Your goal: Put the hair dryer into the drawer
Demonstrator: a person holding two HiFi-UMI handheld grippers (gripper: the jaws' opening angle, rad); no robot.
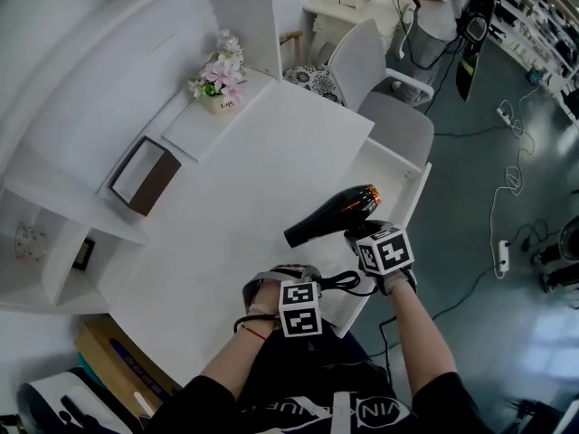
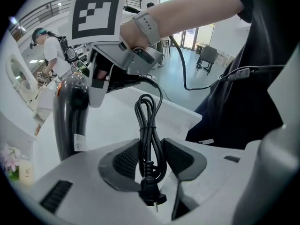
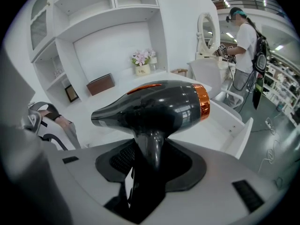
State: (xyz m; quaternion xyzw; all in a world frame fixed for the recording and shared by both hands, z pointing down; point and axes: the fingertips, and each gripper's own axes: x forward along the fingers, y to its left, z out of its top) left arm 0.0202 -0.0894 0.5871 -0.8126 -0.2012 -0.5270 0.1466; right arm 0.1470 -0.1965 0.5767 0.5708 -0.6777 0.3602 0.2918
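The black hair dryer with an orange ring hangs over the desk's right edge, nozzle pointing left. My right gripper is shut on its handle, and the body lies across above the jaws. My left gripper is just to the left, shut on the bundled black power cord. The cord's plug hangs at the jaws' base. The left gripper view also shows the dryer and the right gripper's marker cube. The open white drawer sticks out from the desk's right side, just beyond the dryer.
On the white desk stand a flower pot and a brown box. Shelves with a small picture frame are at left. A white chair stands beyond the drawer, with a person behind it. A power strip lies on the floor.
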